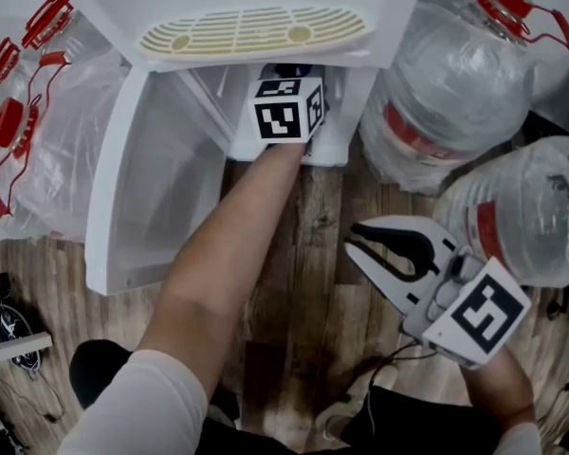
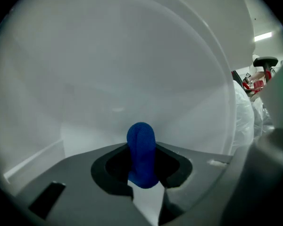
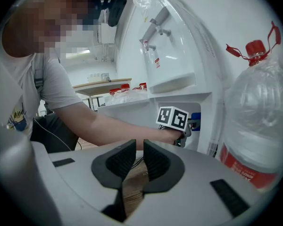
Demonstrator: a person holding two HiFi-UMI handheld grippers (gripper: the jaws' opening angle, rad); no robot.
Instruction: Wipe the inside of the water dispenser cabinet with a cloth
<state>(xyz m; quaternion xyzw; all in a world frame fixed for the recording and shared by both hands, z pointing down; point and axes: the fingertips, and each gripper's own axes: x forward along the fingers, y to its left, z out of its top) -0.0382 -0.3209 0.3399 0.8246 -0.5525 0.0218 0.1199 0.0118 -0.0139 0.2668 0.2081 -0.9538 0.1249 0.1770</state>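
The white water dispenser (image 1: 389,8) stands on a wooden floor with its lower cabinet door (image 1: 147,178) swung open to the left. My left gripper (image 1: 284,107) reaches into the cabinet opening; only its marker cube and the forearm show in the head view. In the left gripper view the jaws (image 2: 144,173) are shut on a folded blue cloth (image 2: 141,147) that sticks up between them, facing the white inner cabinet wall (image 2: 132,69). My right gripper (image 1: 365,245) hangs over the floor to the right, outside the cabinet, shut with nothing in it (image 3: 137,154).
Two big clear water bottles (image 1: 455,74) (image 1: 531,216) with red caps stand right of the dispenser. Bagged empty bottles (image 1: 47,112) lie at the left beside the door. The drip tray (image 1: 256,31) overhangs the opening. Cables (image 1: 14,325) lie at lower left.
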